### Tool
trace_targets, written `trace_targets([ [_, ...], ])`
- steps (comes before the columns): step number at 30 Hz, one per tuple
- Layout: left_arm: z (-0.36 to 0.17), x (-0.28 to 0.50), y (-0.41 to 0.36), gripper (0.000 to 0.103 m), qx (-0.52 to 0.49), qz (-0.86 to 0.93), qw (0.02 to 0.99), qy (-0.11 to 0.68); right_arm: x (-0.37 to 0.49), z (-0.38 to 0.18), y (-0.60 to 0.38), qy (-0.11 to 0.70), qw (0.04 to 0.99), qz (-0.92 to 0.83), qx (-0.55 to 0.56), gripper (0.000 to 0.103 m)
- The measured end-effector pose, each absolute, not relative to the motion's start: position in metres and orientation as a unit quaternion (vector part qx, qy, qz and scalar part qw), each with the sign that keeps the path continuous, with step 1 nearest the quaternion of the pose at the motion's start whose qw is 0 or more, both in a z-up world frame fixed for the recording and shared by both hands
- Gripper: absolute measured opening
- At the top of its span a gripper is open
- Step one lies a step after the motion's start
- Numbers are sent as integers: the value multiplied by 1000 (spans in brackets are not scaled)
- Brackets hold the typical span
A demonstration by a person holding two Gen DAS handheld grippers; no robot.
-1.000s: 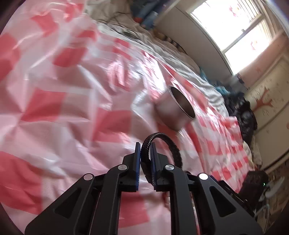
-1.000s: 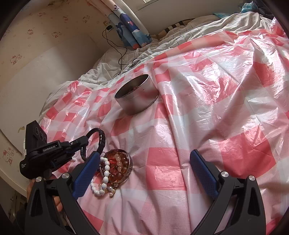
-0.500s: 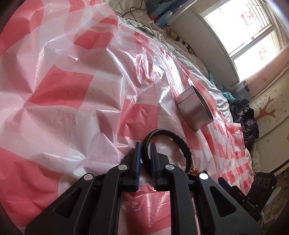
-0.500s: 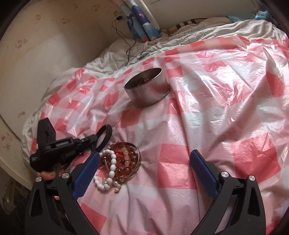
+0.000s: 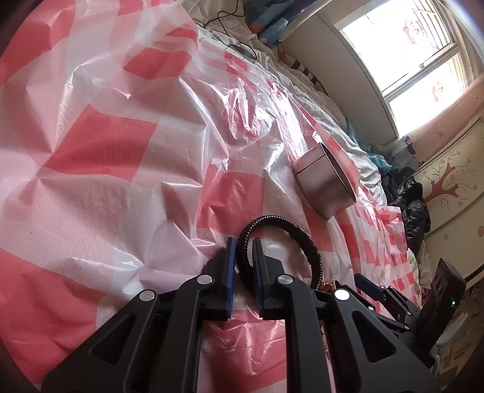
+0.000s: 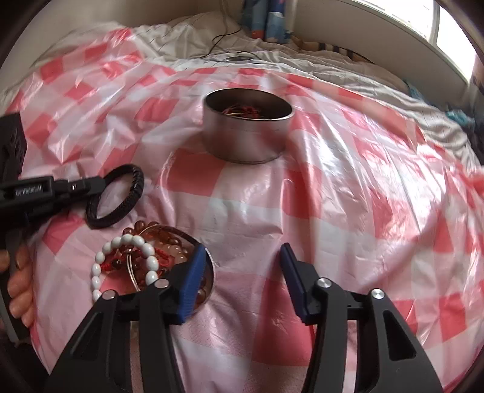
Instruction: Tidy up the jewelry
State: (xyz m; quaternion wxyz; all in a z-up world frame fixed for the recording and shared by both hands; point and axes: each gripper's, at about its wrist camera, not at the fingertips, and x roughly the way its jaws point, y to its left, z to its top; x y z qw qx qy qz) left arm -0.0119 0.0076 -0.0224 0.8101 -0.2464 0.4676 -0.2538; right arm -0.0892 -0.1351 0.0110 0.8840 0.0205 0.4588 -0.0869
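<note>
Black bracelet (image 5: pixel 279 238) in left tongs (image 5: pixel 242 241); right tongs (image 6: pixel 240 257) agape

Bedroom in a home, bed used as the work surface.
White rumpled bedding (image 6: pixel 348 72) under a pink-and-white checked plastic sheet (image 5: pixel 121 151); a black charging cable (image 6: pixel 224 39) trails across the sheets toward the wall. Bright window (image 5: pixel 417 51) with small cartoon stickers on the panes (a child's room, by the look). Cream wardrobe door (image 5: pixel 453 187) painted with a pink tree and stars. Dark clothing heaped (image 5: pixel 414 205) at the bed's far side. Blue patterned fabric (image 6: pixel 266 18) lies against the wall by the head end.
</note>
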Motion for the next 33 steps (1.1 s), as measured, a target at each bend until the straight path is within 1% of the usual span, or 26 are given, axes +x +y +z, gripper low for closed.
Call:
trace_targets([
  [2, -23, -11, 8, 11, -247, -255, 810, 468, -88, 11, -126, 463, 883, -78, -14, 40],
  [4, -23, -11, 8, 11, -248, -255, 809, 467, -85, 9, -117, 471, 879, -70, -40, 40],
  [8, -23, -11, 8, 11, -248, -256, 809, 468, -82, 7, -111, 482, 872, -57, -57, 39],
  [10, -23, -11, 7, 12, -247, -255, 809, 468, -80, 5, -107, 482, 870, -59, -81, 36],
  [11, -23, -11, 7, 12, -247, -255, 809, 468, -80, 4, -105, 483, 869, -61, -86, 33],
  [13, -23, -11, 7, 12, -247, -255, 809, 468, -80, 4, -103, 480, 871, -62, -83, 20],
  [14, -23, -11, 7, 12, -248, -255, 809, 468, -81, 4, -100, 476, 873, -61, -82, 12],
  [16, -23, -11, 7, 12, -248, -256, 809, 467, -84, 3, -95, 464, 880, -67, -79, 11],
  [18, -23, -11, 7, 12, -249, -257, 809, 467, -88, 5, -100, 455, 887, -63, -43, 9],
  [21, -24, -11, 7, 12, -251, -258, 808, 467, -97, 10, -124, 437, 896, -56, 62, 7],
  [25, -24, -11, 7, 12, -254, -260, 807, 466, -117, 12, -158, 386, 902, -40, 190, 7],
  [29, -25, -11, 9, 12, -254, -261, 806, 466, -131, 13, -176, 347, 901, -26, 260, 7],
  [33, -25, -11, 8, 12, -254, -261, 806, 466, -140, 15, -183, 322, 900, -11, 295, 7],
])
